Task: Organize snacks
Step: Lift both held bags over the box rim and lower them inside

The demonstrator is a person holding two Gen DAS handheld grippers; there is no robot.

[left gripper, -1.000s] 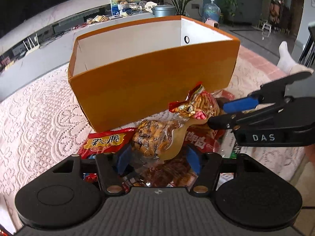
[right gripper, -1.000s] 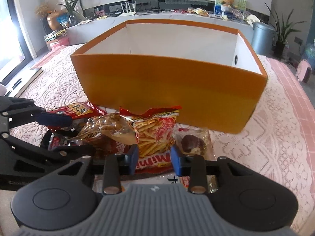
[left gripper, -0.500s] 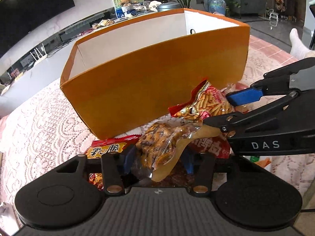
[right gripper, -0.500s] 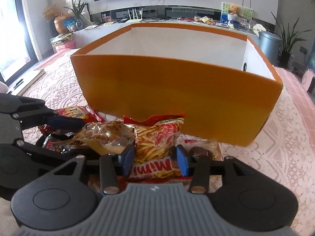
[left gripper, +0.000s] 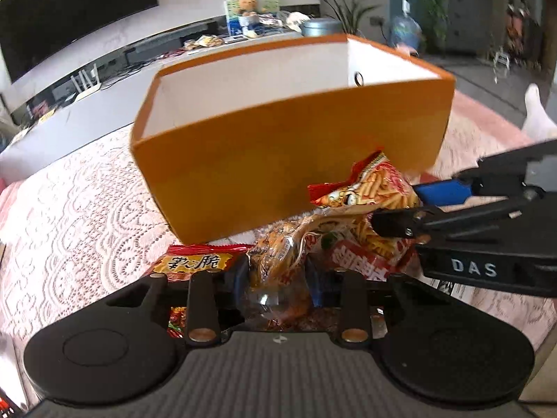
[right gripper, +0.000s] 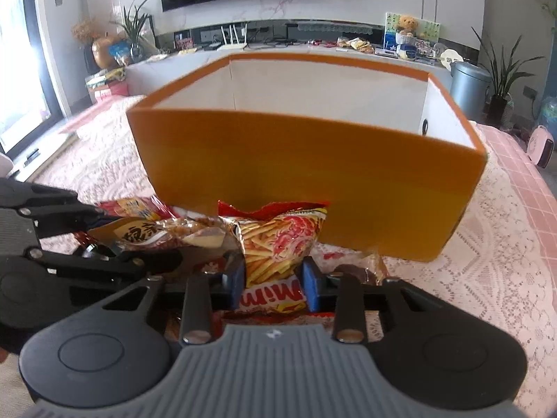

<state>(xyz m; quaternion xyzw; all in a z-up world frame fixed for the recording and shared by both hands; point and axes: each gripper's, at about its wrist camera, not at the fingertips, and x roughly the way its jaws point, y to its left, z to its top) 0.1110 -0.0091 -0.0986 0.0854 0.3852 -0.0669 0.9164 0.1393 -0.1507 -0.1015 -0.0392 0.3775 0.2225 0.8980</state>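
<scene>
An orange box (left gripper: 296, 160) with a white inside stands on the lace-covered table; it also shows in the right wrist view (right gripper: 313, 174). My left gripper (left gripper: 276, 273) is shut on a clear bag of brown snacks (left gripper: 278, 254), held just above the pile in front of the box. My right gripper (right gripper: 273, 280) is shut on a red Mimi shrimp-stick bag (right gripper: 278, 244), also in front of the box. That bag shows in the left wrist view (left gripper: 376, 188), and the brown snack bag shows in the right wrist view (right gripper: 167, 233).
More snack packs lie in front of the box: a red pack with yellow label (left gripper: 195, 261), another red pack (left gripper: 362, 261), and a chocolate pastry pack (right gripper: 362, 271). The lace tablecloth (left gripper: 69, 216) spreads left. A TV counter stands behind.
Both grippers closed on their bags and lifted them slightly toward the box. The fingers are narrower than one second ago.
</scene>
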